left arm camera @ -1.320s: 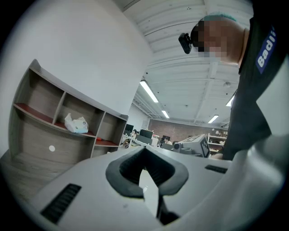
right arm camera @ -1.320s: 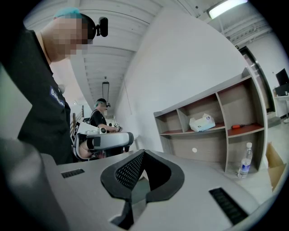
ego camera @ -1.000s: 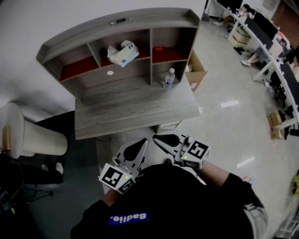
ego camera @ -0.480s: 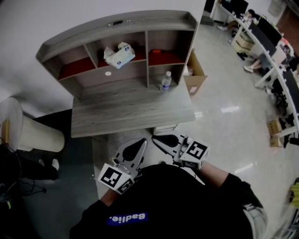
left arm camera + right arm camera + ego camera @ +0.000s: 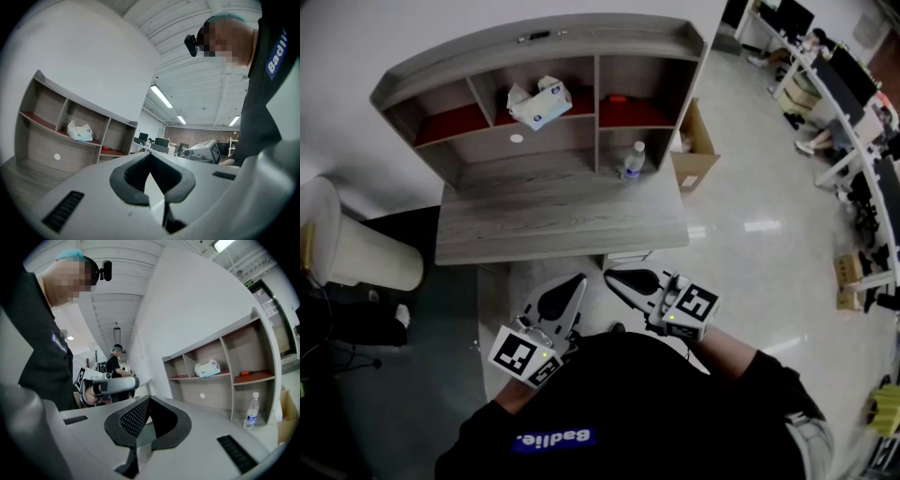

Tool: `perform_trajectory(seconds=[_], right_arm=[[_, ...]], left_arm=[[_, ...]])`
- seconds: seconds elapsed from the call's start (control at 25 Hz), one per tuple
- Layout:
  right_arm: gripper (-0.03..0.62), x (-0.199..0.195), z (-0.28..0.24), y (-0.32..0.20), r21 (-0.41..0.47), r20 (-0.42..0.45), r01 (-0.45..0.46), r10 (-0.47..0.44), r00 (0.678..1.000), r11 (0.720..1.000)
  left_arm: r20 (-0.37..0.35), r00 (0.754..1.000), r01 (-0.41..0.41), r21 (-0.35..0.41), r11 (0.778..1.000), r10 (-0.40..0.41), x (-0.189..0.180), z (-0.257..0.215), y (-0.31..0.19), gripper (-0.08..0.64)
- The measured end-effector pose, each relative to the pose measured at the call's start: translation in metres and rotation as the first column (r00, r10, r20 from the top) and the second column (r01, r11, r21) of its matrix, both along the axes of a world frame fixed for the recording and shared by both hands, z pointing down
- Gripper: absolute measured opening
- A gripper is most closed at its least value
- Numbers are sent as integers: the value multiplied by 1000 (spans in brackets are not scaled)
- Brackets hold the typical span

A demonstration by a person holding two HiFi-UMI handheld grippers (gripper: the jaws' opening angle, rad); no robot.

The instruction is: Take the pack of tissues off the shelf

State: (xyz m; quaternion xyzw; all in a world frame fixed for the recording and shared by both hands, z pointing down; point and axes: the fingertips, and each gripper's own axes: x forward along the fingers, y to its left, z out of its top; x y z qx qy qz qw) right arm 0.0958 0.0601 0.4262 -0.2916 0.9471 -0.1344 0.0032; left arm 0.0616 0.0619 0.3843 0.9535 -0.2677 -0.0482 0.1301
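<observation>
The pack of tissues (image 5: 539, 101) is white with blue print. It lies in the middle upper compartment of the grey wooden shelf (image 5: 534, 42) that stands on the desk (image 5: 562, 220). It also shows in the left gripper view (image 5: 79, 132) and the right gripper view (image 5: 206, 368). My left gripper (image 5: 578, 279) and right gripper (image 5: 611, 277) are held side by side close to my body, short of the desk's front edge and far from the pack. Both point level toward the shelf. Both are shut with nothing in them (image 5: 150, 157) (image 5: 149, 400).
A water bottle (image 5: 631, 161) stands on the desk under the right compartment, where a red-handled tool (image 5: 617, 97) lies. A cardboard box (image 5: 694, 150) sits on the floor right of the desk, a pale round bin (image 5: 356, 253) on the left. Office desks with people run along the far right.
In the head view the desk and shelf have slid a little up and to the left. Both grippers stay shut near my body; the left one has shifted slightly leftward.
</observation>
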Motion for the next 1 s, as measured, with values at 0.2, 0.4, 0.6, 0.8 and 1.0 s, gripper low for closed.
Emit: perform_trajectory(seconds=[0.2,0.4,0.6,0.8,1.0], right_arm=[[31,-8,-3,-20,2,-11,-10,10,1000,1000],[31,-23,-8,-45,11,-21,-37,38,999,999],[31,-45,-11,-66,9,-33,-58,58,998,998],[31,-66,-13,-85,7,-53,-84,85,995,996],[30,-86,-14,-105,17,-73,-111,112,991,994]], left_arm=[[-8,1000,-3,2,1000,3,-12,-3,-21,-2],[-12,1000,-18,-3,1000,18,-31,-4,-44,-2],[-25,999,-41,8,999,42,-52,-11,-71,-3],[-42,997,-70,11,997,71,-73,-13,-92,-2],[-57,994,-97,10,995,97,-93,-13,-110,-2]])
